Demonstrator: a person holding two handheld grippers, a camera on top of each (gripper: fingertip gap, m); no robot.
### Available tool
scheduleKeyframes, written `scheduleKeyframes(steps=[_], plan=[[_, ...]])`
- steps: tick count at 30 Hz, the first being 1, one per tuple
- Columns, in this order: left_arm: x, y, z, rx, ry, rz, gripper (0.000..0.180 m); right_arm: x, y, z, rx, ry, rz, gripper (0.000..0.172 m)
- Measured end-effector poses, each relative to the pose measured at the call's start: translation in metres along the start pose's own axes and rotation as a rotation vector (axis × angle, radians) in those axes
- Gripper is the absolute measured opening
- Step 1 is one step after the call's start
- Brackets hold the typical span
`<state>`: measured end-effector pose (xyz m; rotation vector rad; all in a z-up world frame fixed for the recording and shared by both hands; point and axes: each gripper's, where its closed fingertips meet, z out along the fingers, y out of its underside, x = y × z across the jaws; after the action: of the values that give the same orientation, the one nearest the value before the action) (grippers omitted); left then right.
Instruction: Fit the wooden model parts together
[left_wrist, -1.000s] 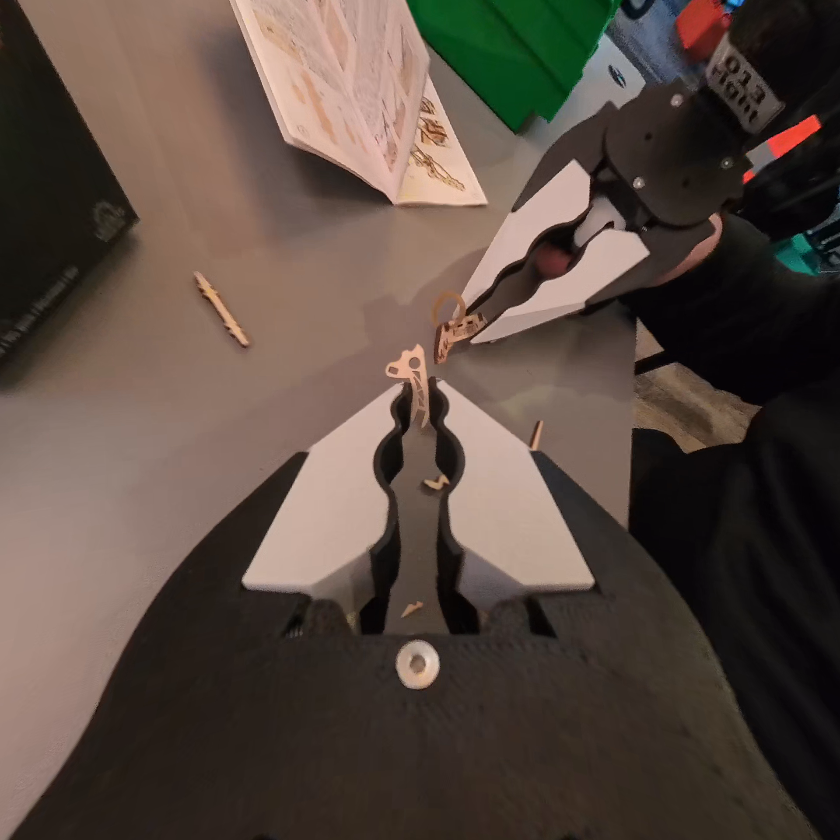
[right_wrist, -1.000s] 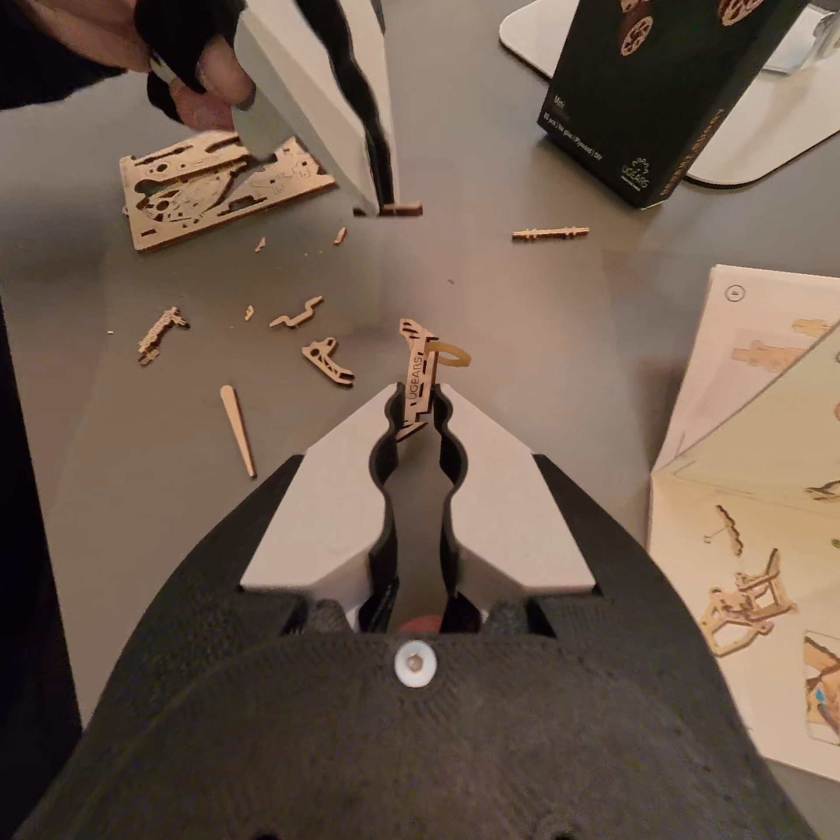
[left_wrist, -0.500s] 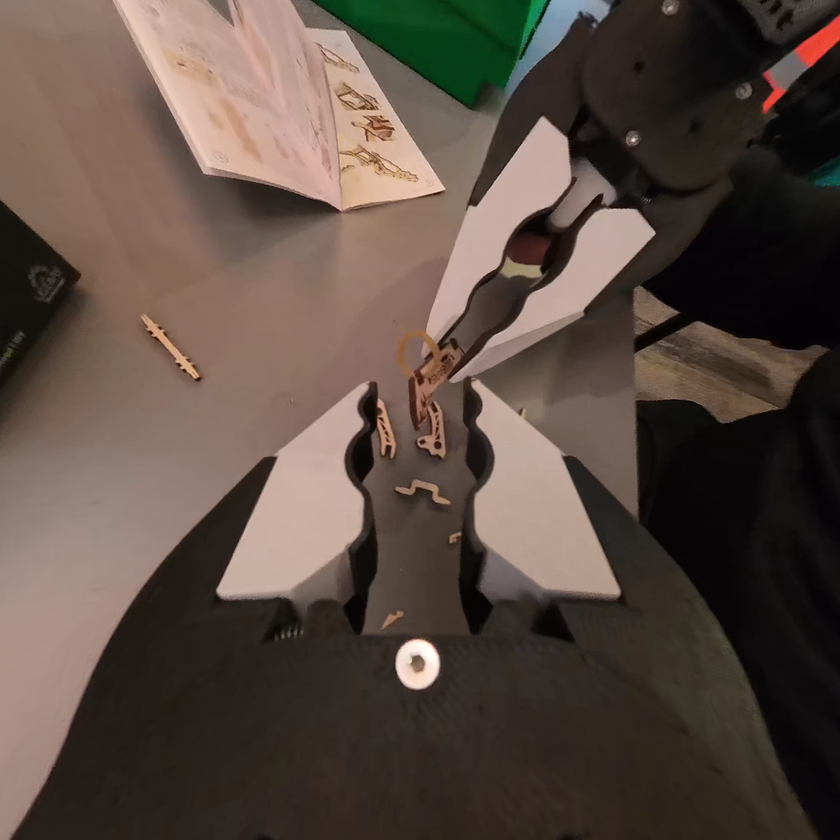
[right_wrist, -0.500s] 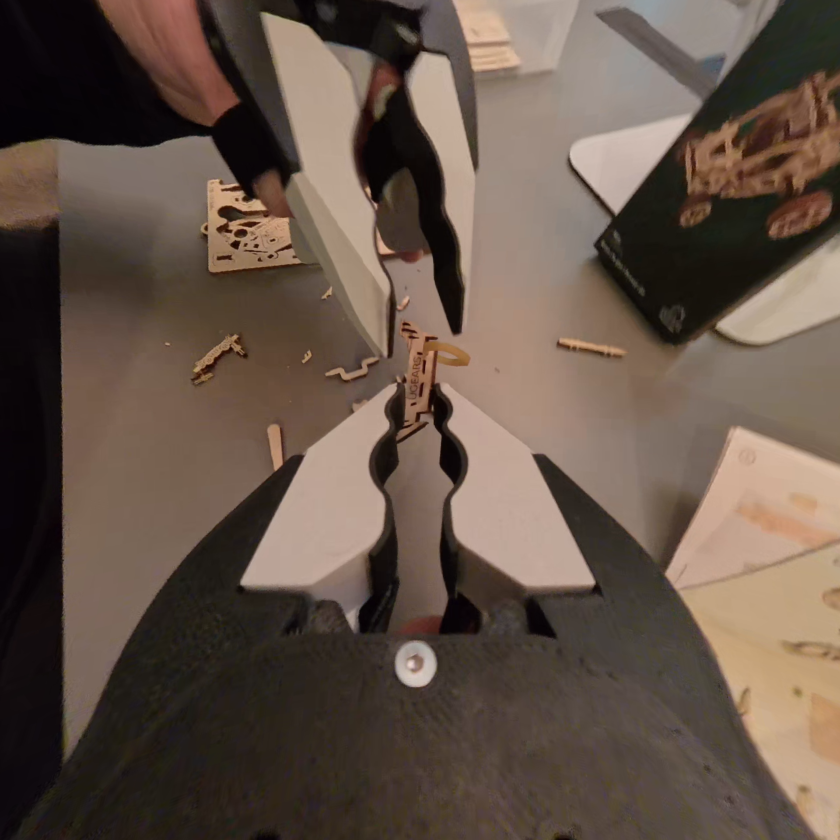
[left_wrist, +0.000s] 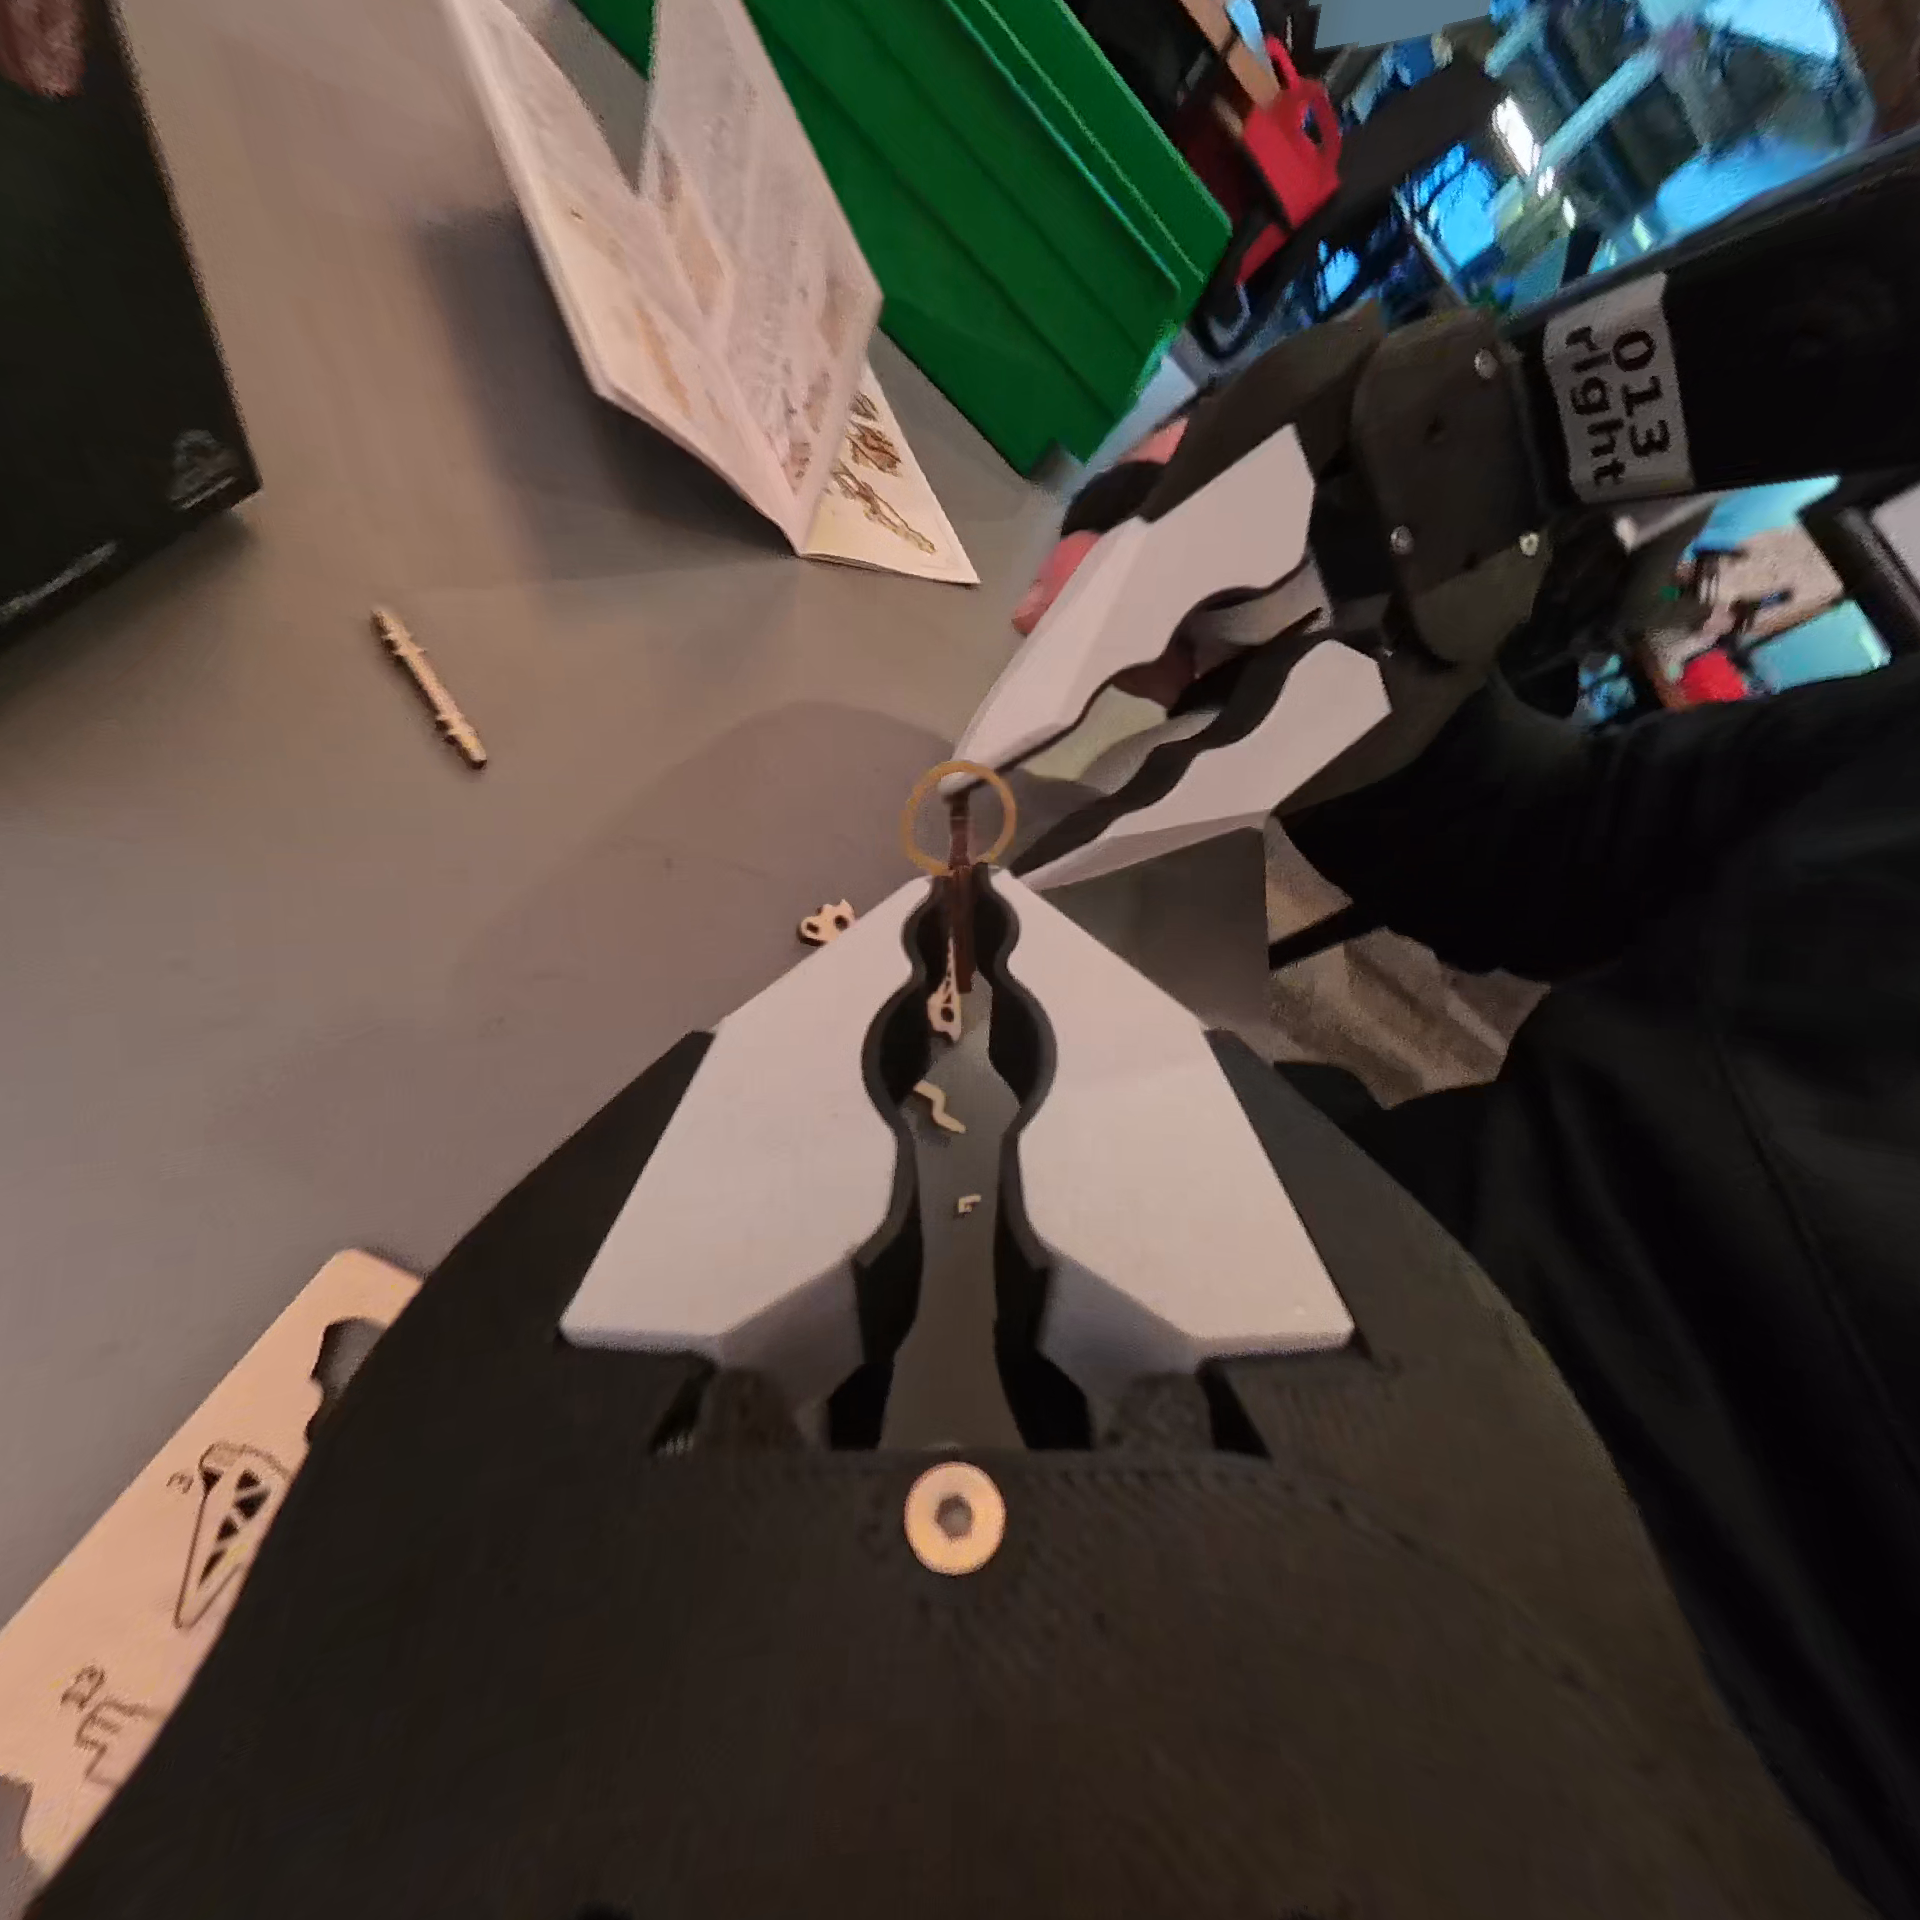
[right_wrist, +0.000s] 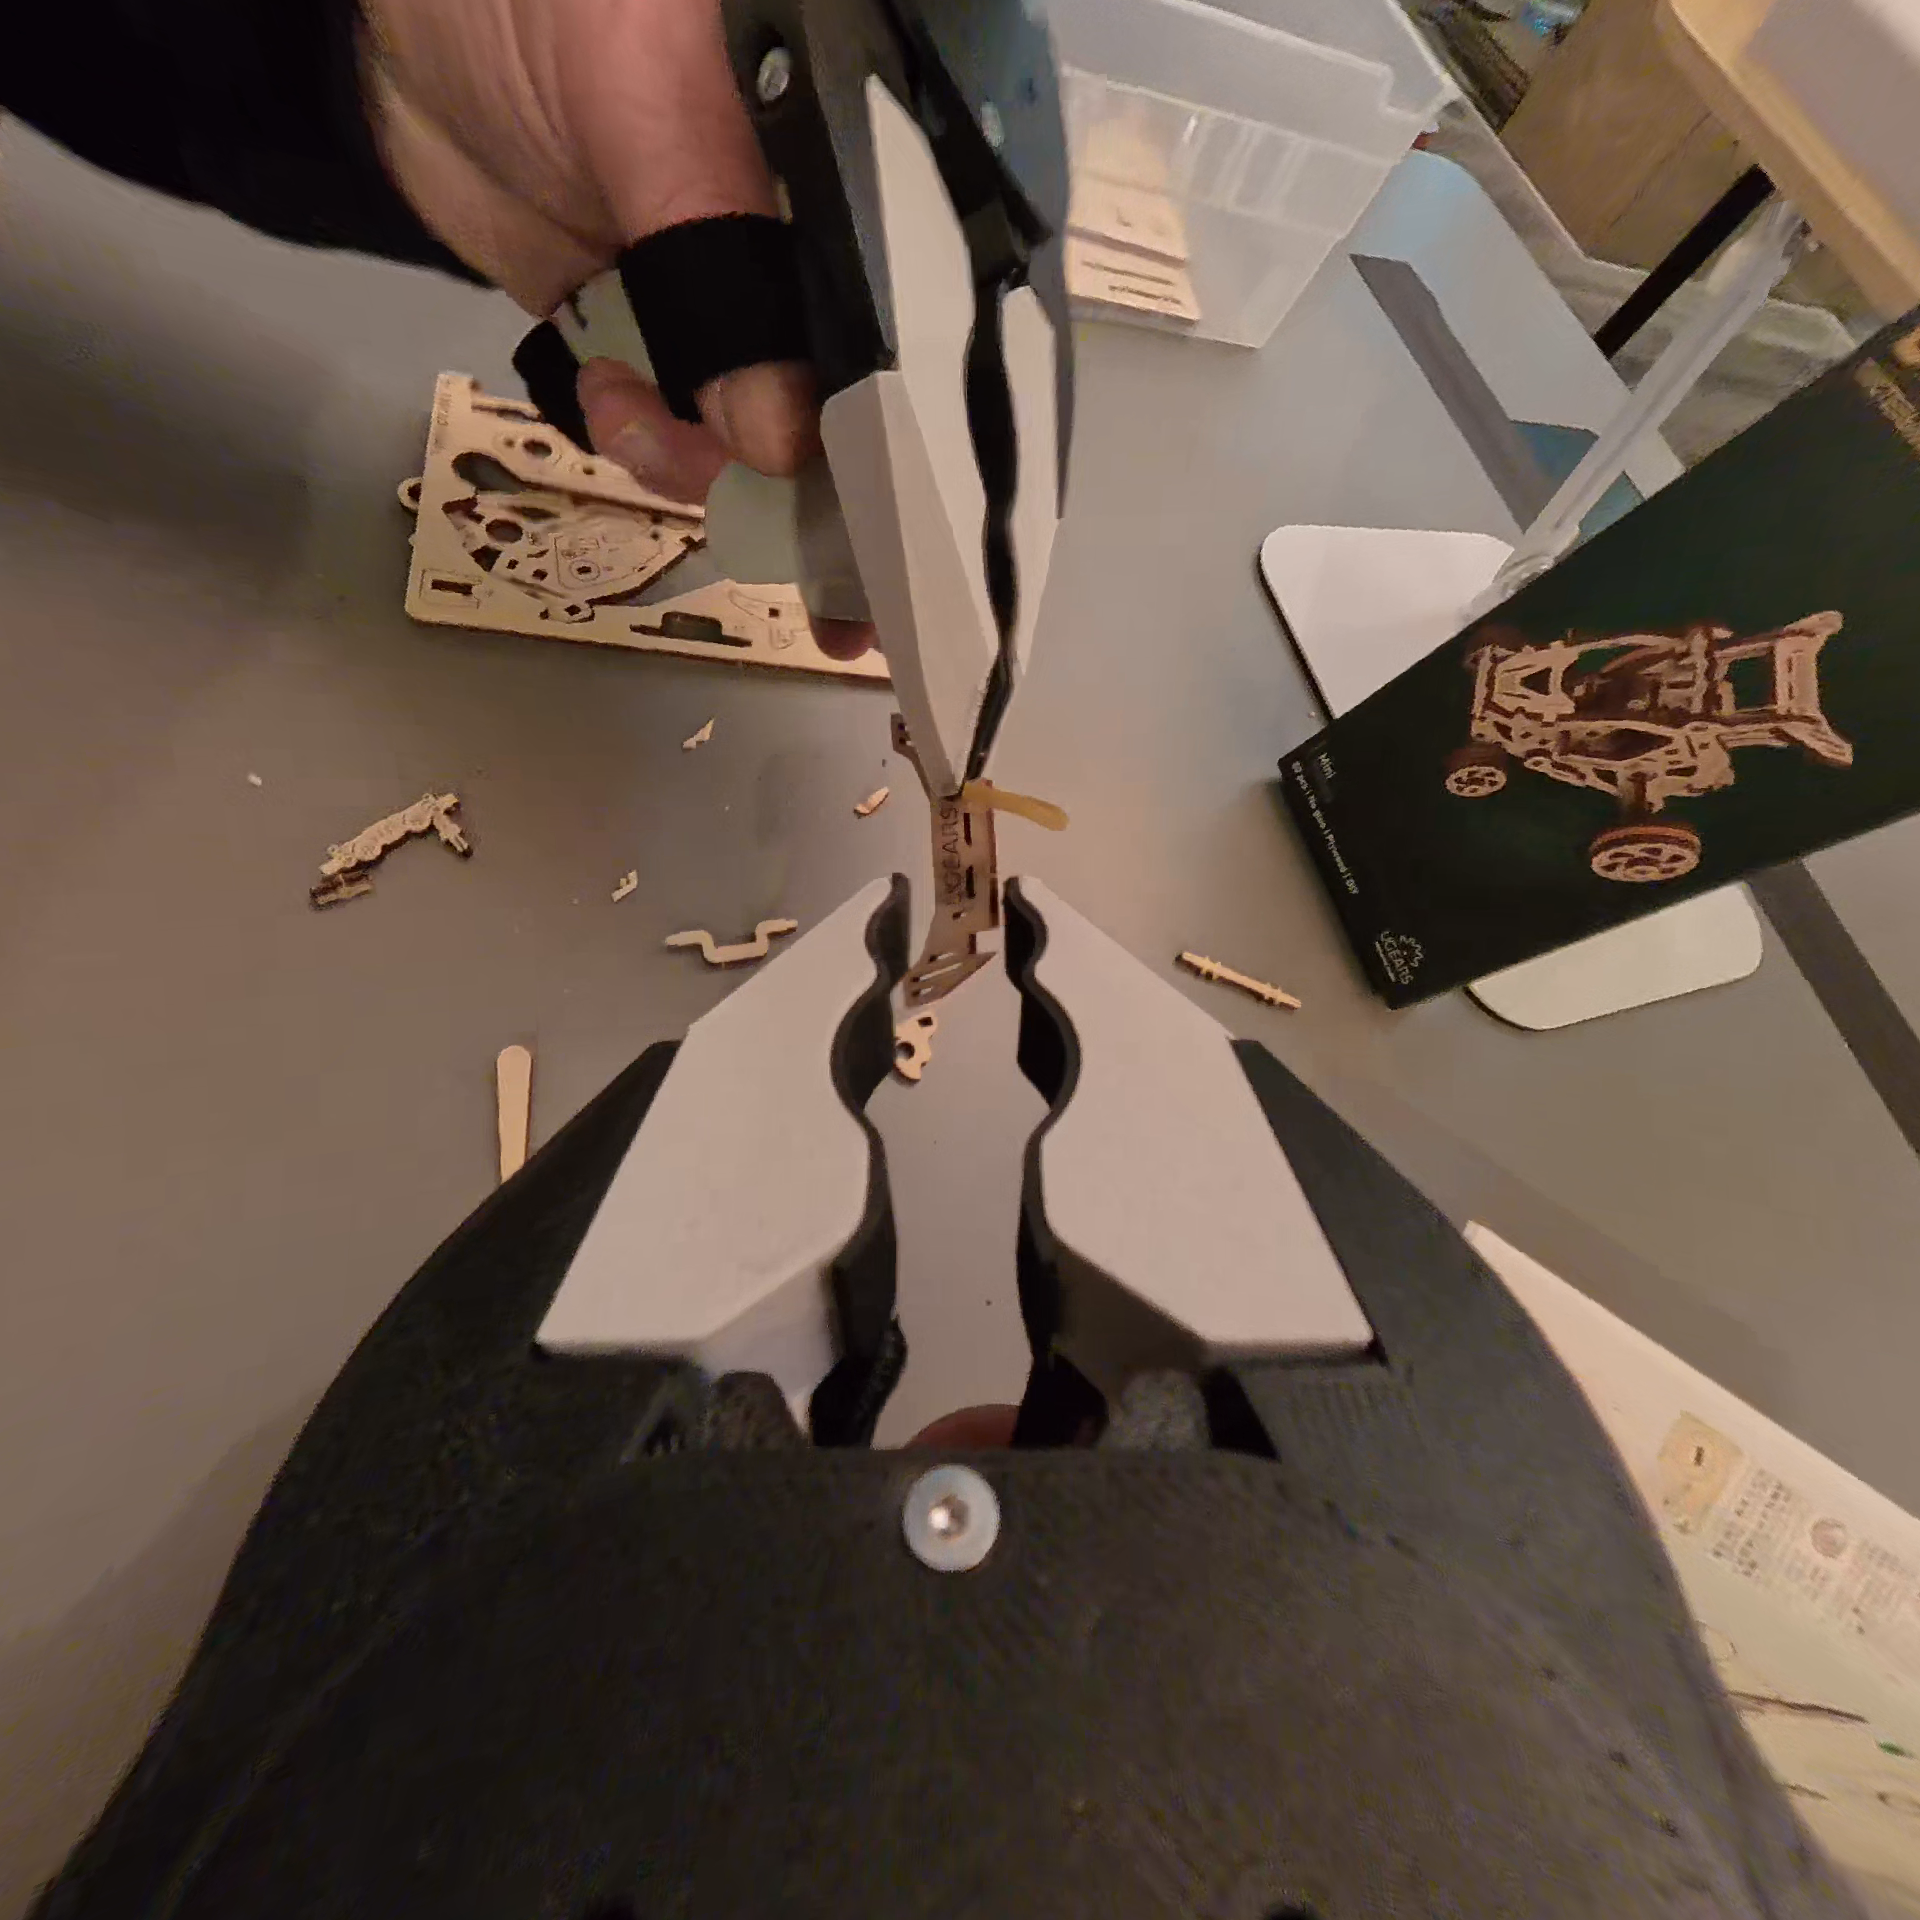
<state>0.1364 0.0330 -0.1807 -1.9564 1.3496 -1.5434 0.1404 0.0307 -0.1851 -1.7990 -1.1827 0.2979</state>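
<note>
desk (right_wrist: 260, 1039): smooth matt grey, strewn with pale laser-cut plywood scraps.
sheet (right_wrist: 540, 561): flat plywood fret, shapes punched out.
box (right_wrist: 1621, 790): dark glossy carton.
wooden part (right_wrist: 961, 883): thin slotted strip, upright above the desk, with a yellow rubber band (left_wrist: 957, 811) looped on it.
left hand-held gripper (left_wrist: 958, 883): tips clamped on the strip's edge.
right hand-held gripper (right_wrist: 951, 894): pads apart, not pressing the strip between them.

A flat, slotted wooden part (right_wrist: 961, 883) stands upright above the table, a yellow elastic ring (left_wrist: 957, 814) looped at its top. A parts sheet (right_wrist: 561, 561) lies at 10 o'clock, scraps (right_wrist: 732, 938) at 9.
</note>
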Motion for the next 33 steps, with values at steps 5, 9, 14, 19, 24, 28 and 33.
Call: scheduleKeyframes(steps=[5,9,14,19,24,28,33], plan=[[-0.015,-0.001,-0.017,0.109,0.000,-0.120,0.001,0.002,0.019,-0.001,-0.056,-0.045,0.090,0.026],[-0.024,0.000,-0.024,0.145,-0.023,-0.153,0.001,-0.010,0.044,0.011,-0.181,-0.127,0.107,0.027],[-0.027,0.010,-0.029,0.119,-0.062,-0.142,0.002,-0.016,0.055,0.021,-0.264,-0.193,0.071,0.022],[-0.023,0.019,-0.029,0.077,-0.038,-0.135,0.001,-0.017,0.063,0.026,-0.268,-0.269,0.041,0.012],[-0.024,0.027,-0.027,0.009,-0.091,0.021,0.001,-0.015,0.063,0.028,-0.249,-0.279,0.093,0.001],[-0.027,0.029,-0.019,-0.033,-0.192,0.208,0.001,-0.008,0.064,0.018,-0.249,-0.233,0.109,0.000],[-0.035,0.031,-0.013,-0.104,-0.261,0.300,0.001,0.010,0.055,0.020,-0.257,-0.150,0.163,0.017]])
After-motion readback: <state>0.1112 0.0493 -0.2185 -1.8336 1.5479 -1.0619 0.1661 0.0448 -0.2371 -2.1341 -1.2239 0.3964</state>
